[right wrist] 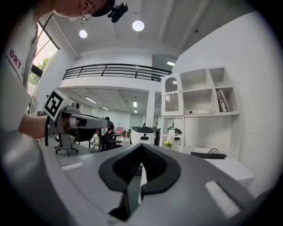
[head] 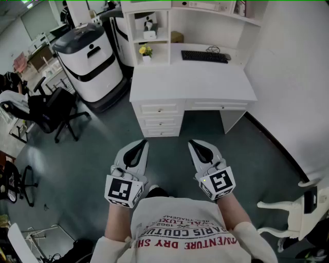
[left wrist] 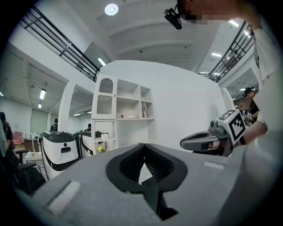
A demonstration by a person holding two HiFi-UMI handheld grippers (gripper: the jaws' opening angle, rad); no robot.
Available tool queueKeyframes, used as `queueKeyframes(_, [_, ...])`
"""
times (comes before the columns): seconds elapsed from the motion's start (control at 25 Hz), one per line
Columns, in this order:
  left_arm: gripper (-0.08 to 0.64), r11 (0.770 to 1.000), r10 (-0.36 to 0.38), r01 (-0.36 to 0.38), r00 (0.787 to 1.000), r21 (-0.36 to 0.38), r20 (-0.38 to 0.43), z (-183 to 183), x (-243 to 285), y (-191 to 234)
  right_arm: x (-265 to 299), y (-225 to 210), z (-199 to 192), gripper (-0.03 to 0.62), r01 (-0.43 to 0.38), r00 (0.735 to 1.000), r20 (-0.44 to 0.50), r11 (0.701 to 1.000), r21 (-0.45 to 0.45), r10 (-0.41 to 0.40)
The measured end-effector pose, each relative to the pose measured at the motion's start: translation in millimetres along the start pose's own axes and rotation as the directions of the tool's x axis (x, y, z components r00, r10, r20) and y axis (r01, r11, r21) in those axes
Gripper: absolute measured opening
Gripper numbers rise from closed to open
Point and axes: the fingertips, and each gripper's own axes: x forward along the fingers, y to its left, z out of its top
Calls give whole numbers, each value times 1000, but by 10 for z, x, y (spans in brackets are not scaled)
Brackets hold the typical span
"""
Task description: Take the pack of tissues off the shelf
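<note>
the left gripper [head: 143, 142] and right gripper [head: 192, 143] are both pressed together and empty, held ahead, likely readied for the reach. what seems the pack of tissues [head: 205, 6] lies on the desk's [head: 190, 82] upper shelf [head: 241, 17], well apart.

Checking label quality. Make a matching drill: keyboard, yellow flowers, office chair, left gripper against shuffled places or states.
1 keyboard
2 yellow flowers
3 office chair
4 left gripper

A on the floor
B shut, holding nothing
C on the desk
D in a shelf cubby

Pairs: 1-C, 2-D, 3-A, 4-B
</note>
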Motion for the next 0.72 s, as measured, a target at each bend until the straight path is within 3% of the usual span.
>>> queueKeyframes(0.28, [6,1000,-8,7,1000,29,18,23,-27,14,4,4,44,0,27,999,18,1000,-1,-27])
queueKeyframes(0.56, [6,1000,-12,12,1000,11,18,-11,66,9,-56,-168,82,0,83,996,42,996,16,-84])
queueKeyframes(0.64, [11,999,15,-13,999,-31,47,6,101,53,-53,-214,55,1,91,995,37,995,29,-92])
queueKeyframes(0.68, [151,998,36,-31,997,-63,67,34,118,96,-45,-235,28,0,94,995,30,995,35,-95])
queueKeyframes(0.72, [358,995,54,-47,995,-89,79,56,135,144,-33,-254,-1,0,96,995,23,995,41,-97])
